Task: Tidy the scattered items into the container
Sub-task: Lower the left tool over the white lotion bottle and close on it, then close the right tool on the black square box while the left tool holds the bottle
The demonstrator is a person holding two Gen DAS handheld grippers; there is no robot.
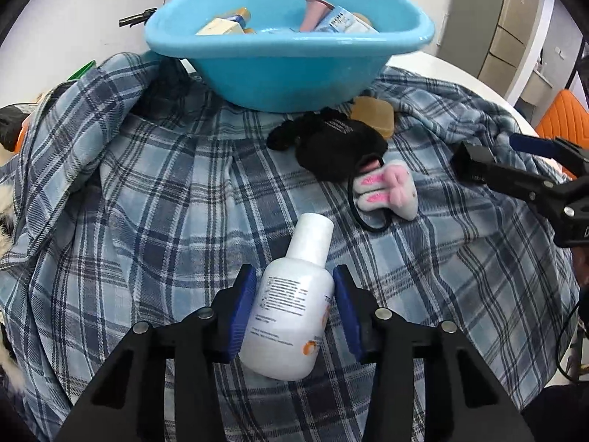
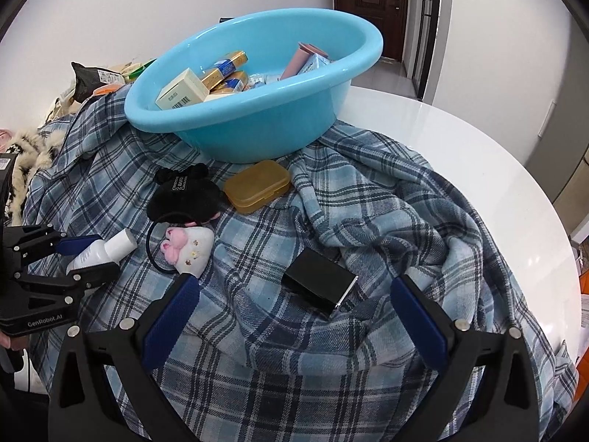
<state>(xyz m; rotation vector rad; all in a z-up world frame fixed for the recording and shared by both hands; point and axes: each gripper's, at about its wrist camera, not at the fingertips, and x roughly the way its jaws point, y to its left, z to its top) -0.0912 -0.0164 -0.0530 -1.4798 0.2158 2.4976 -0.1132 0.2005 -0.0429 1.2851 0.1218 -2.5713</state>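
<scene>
A white lotion bottle [image 1: 291, 302] lies on the plaid cloth, cap pointing away, and my left gripper [image 1: 293, 276] is shut on its body, blue pads against both sides. The right wrist view shows the same grip [image 2: 97, 254] at the far left. My right gripper [image 2: 294, 283] stands open just above a small black box [image 2: 318, 287] that rests on the cloth between its fingers. Farther back sits the blue basin [image 2: 257, 125], holding several boxes and tubes. A plush bunny hair tie [image 1: 386, 188], a black fuzzy pouch [image 1: 331, 147] and an amber plastic case [image 2: 257, 184] lie in front of it.
The plaid shirt [image 1: 147, 202] covers a round white table [image 2: 460, 154] and bunches into folds at the right. Bags and furry clothing pile up at the left edge [image 2: 33, 151]. An orange chair [image 1: 563, 114] stands to the right, a dark door [image 2: 371, 0] behind.
</scene>
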